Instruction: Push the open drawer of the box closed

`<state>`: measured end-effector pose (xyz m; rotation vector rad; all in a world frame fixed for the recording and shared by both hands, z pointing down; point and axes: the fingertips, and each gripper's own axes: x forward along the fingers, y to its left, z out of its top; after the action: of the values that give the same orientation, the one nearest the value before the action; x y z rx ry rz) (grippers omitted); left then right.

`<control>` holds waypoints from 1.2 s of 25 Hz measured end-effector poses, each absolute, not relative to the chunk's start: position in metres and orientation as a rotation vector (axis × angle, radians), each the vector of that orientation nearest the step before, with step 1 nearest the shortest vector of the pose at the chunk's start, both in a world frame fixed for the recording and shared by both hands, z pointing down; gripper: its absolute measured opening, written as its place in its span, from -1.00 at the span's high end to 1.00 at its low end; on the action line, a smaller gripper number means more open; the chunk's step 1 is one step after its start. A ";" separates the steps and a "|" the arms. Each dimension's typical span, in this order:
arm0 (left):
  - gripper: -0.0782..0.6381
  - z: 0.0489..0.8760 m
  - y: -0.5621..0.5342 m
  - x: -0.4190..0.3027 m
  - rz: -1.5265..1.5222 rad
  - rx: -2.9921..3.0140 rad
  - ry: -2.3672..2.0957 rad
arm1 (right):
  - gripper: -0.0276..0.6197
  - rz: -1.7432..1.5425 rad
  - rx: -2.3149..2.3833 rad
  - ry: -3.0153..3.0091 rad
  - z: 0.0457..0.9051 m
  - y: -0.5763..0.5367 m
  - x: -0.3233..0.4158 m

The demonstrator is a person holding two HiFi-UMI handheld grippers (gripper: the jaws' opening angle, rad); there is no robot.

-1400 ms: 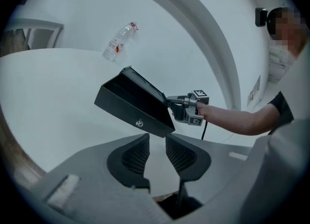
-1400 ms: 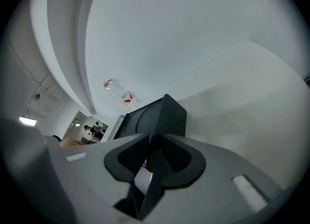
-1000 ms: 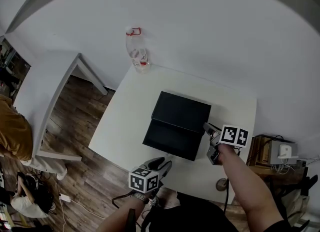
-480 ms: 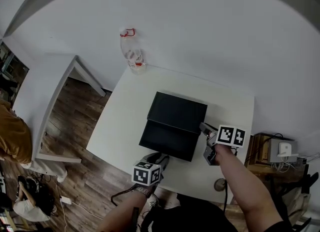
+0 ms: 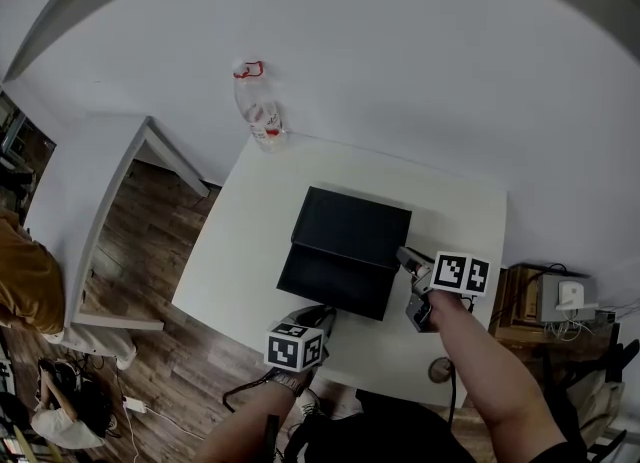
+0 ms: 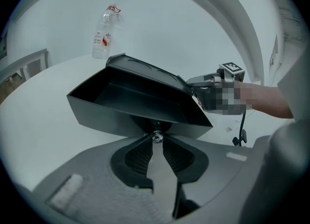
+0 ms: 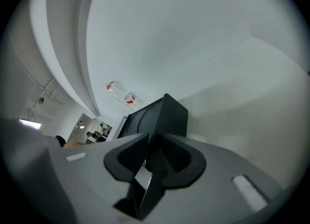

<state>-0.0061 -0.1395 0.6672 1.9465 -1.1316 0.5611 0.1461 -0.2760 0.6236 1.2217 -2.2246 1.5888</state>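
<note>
Since a second earlier, the left gripper [image 5: 312, 319] had come forward over the near table edge to the drawer's front, and its jaws had just been closing there. The white table [image 5: 245, 221] carried the black box [image 5: 358, 216] near its middle, within easy reach of both hands. The drawer [image 5: 332, 283] stood pulled well out toward the person, and looked empty as far as the left gripper view showed.

The right gripper [image 5: 413, 289] was clamped on the box's right side, beside where the drawer emerged, with the dark edge wedged between its jaws. This was most likely to stop the box sliding once the drawer was pushed. A plastic bottle [image 5: 258, 113] stood at the table's far left corner, well apart from the work and out of the way.

The left gripper's tips appeared pinched on the small metal knob [image 6: 156, 136] at the middle of the drawer front. That gave a centred point from which to drive the drawer straight in.
</note>
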 end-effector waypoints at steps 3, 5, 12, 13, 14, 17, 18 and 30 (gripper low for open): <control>0.59 0.665 -0.147 -0.006 0.551 1.946 -1.134 | 0.62 1.592 1.222 -2.223 0.624 -0.275 0.146; 0.58 0.665 -0.153 -0.005 0.554 1.950 -1.132 | 0.63 1.594 1.220 -2.223 0.624 -0.276 0.146; 0.59 0.665 -0.177 0.002 0.536 1.940 -1.132 | 0.62 1.614 1.220 -2.225 0.624 -0.275 0.147; 0.59 0.665 -0.181 0.003 0.537 1.939 -1.133 | 0.62 1.617 1.220 -2.228 0.624 -0.275 0.146; 0.59 0.665 -0.185 0.004 0.538 1.938 -1.135 | 0.62 1.620 1.221 -2.231 0.624 -0.274 0.146; 0.59 0.666 -0.197 0.005 0.534 1.933 -1.145 | 0.62 1.622 1.215 -2.236 0.624 -0.274 0.145; 0.59 0.666 -0.201 0.006 0.531 1.931 -1.147 | 0.62 1.620 1.212 -2.238 0.624 -0.274 0.144; 0.59 0.666 -0.233 0.011 0.528 1.921 -1.175 | 0.62 1.635 1.202 -2.250 0.624 -0.274 0.144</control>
<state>0.0108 -0.2334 0.6664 1.9212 -1.1747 0.5284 0.1436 -0.2740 0.6238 1.2019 -2.2505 1.6350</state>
